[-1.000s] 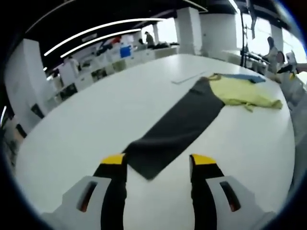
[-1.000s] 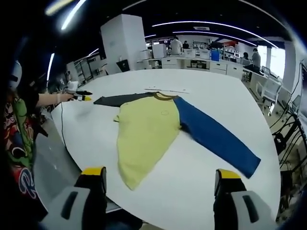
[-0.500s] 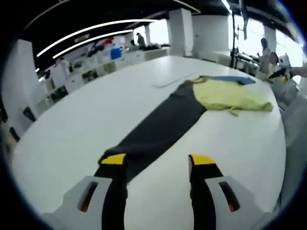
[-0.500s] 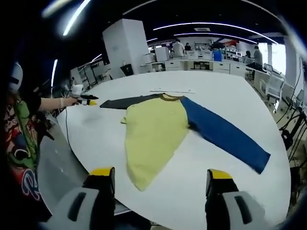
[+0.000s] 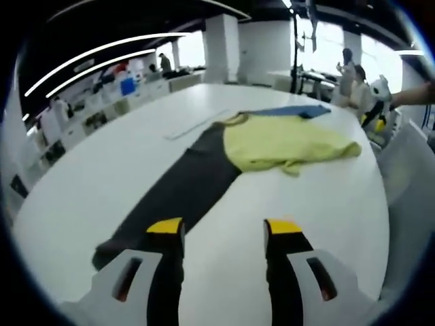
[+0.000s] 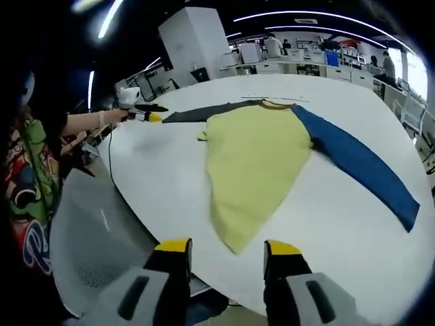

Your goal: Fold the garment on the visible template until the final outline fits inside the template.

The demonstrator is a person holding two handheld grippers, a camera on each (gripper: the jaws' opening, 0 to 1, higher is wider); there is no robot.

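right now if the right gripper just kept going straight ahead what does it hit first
Most likely the bottom hem of the yellow shirt body, which lies on the white table just past the open right gripper. Depth is unclear, so it might touch the table edge first.

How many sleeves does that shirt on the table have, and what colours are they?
2. A dark grey sleeve stretches toward the left gripper; a blue sleeve lies spread on the other side of the yellow body.
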